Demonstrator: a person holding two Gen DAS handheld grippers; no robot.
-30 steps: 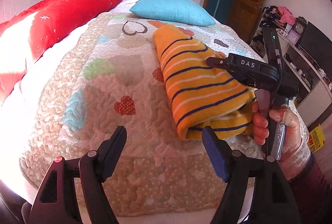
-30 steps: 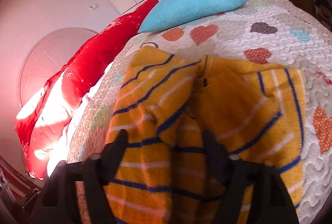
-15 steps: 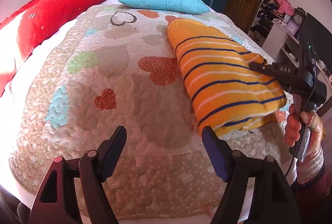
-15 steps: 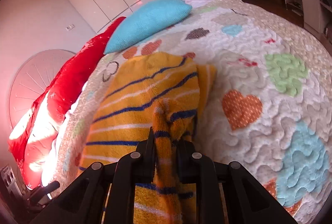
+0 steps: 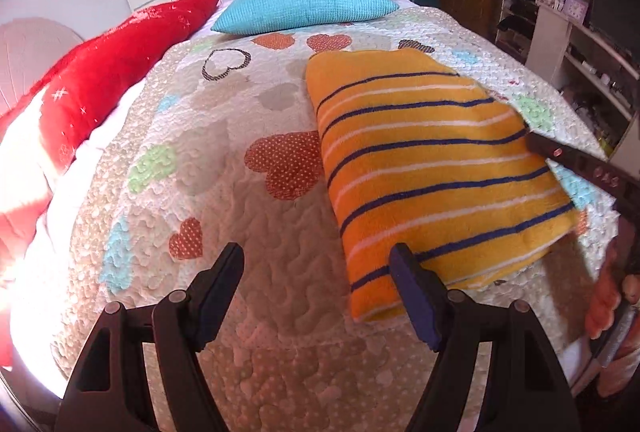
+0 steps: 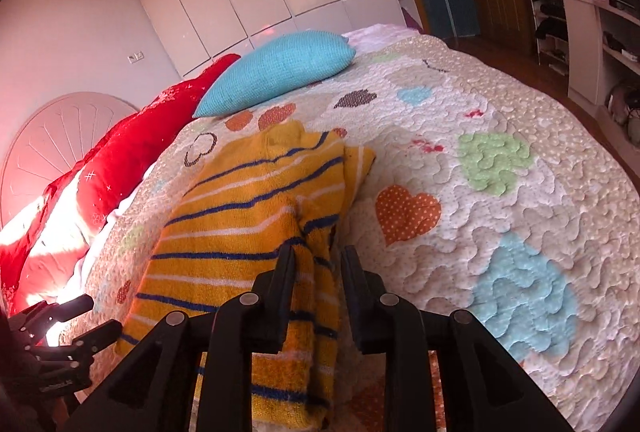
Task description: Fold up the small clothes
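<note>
Left wrist view: red pillow (image 5: 100,72) along the far left of the bed, blue cushion (image 5: 308,8) at the head, heart-patterned quilt (image 5: 224,192) spread across. Left tool (image 5: 316,292) gaping wide, nothing between its fingers, hanging above the quilt just left of the striped orange garment (image 5: 432,168). Garment lying folded on the right half of the bed. Right wrist view: right tool (image 6: 318,264) clenched on a bunched edge of the garment.
</note>
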